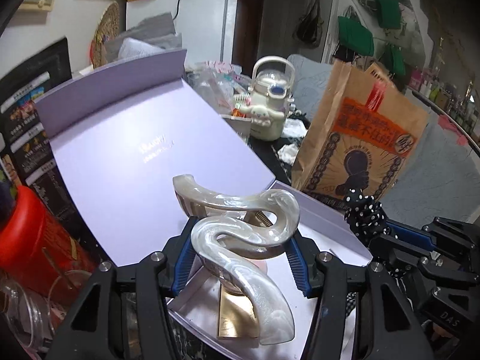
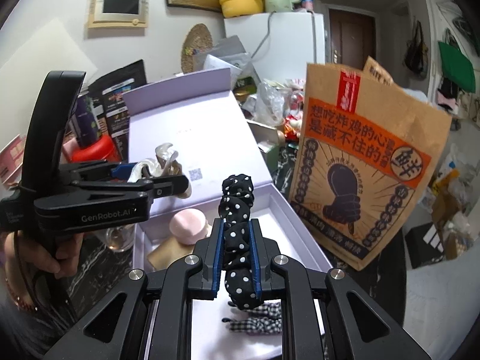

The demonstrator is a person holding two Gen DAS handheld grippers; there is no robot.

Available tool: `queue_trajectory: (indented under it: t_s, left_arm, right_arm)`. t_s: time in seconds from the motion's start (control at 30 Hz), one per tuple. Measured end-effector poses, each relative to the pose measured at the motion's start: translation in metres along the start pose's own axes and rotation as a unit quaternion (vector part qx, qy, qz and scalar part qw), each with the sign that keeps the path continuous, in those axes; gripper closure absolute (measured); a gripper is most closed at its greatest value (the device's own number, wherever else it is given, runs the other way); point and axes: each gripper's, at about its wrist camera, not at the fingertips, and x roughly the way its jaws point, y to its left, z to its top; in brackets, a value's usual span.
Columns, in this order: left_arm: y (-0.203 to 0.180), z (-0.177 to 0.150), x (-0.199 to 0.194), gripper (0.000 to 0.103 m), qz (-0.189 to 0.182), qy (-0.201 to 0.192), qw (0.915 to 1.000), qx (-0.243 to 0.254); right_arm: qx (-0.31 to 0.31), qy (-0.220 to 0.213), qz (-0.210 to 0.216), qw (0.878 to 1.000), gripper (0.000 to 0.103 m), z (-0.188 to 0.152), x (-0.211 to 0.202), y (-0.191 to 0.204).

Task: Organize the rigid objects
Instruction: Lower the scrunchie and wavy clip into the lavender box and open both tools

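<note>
Gingham clip [image 2: 260, 318] under scrunchie [image 2: 237, 225]: right view only.

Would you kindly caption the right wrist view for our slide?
Right hand-held gripper holds a polka-dot scrunchie above the open lilac box.

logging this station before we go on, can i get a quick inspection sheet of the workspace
surface: dark marbled tabletop, crowded
job's things: open lilac box holding a pink round case and checked fabric piece
clutter: brown paper bag, red container, cream character bottle
grippers: left hand-held gripper shut on pearl hair claw; right hand-held gripper shut on polka-dot scrunchie
cables: grey cord down the white fridge
surroundings: bags hung on wall
</note>
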Motion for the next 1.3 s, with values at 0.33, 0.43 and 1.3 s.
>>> queue_trajectory:
  t_s: [0.33,0.43,1.3]
  left_arm:
    - [-0.018,-0.011,0.024,0.048,-0.013,0.032,0.9988,0.033]
    - [-0.025,-0.015,0.031,0.048,-0.022,0.042,0.998,0.041]
    - [-0.057,-0.031,0.066,0.048,-0.064,0.109,0.9902,0.06]
  right_arm:
    - [0.023,0.03,-0.017,0.999,0.087,-0.01,0.023,-0.027]
    - [0.032,0.043,-0.013,0.998,0.087,-0.013,0.029,-0.034]
    - [0.038,0.135,-0.027,0.99,0.084,-0.033,0.078,-0.054]
